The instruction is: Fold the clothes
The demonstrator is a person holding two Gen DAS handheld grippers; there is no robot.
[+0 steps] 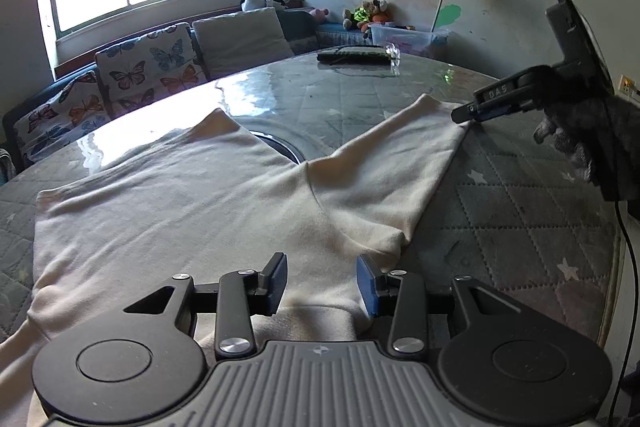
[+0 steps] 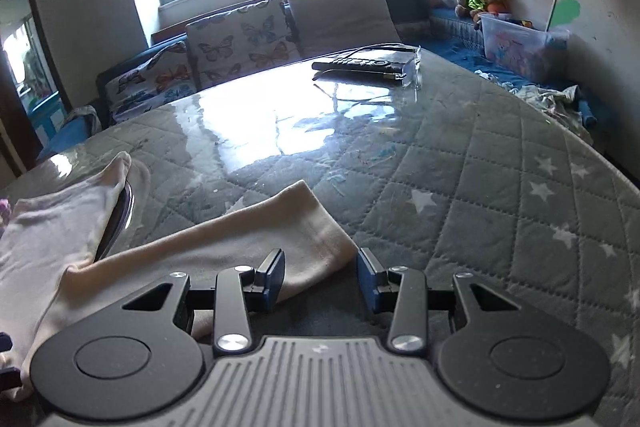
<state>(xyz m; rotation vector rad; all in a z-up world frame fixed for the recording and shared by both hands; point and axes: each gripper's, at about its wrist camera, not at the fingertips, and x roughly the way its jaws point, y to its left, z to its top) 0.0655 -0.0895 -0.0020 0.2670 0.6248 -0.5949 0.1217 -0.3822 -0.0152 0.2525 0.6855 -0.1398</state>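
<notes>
the cream garment (image 1: 192, 195) lies on the surface (image 2: 460, 155); left gripper (image 1: 322, 281) and right gripper (image 2: 322, 277) jaws stand apart over it.

Your cream long-sleeved top (image 1: 180, 203) lies spread on the round quilted table under its clear cover (image 1: 520, 211), one sleeve (image 1: 400, 155) angling right. Behind it, at the far edge, rests a black remote (image 1: 352, 55). Beyond the table stand the butterfly-print cushions (image 1: 148, 67); right of them, a clear plastic bin (image 1: 404, 37).

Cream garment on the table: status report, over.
Left gripper open over collar end. Right gripper open at sleeve cuff. Cream garment spread flat, unfolded. Nothing in the way.
</notes>
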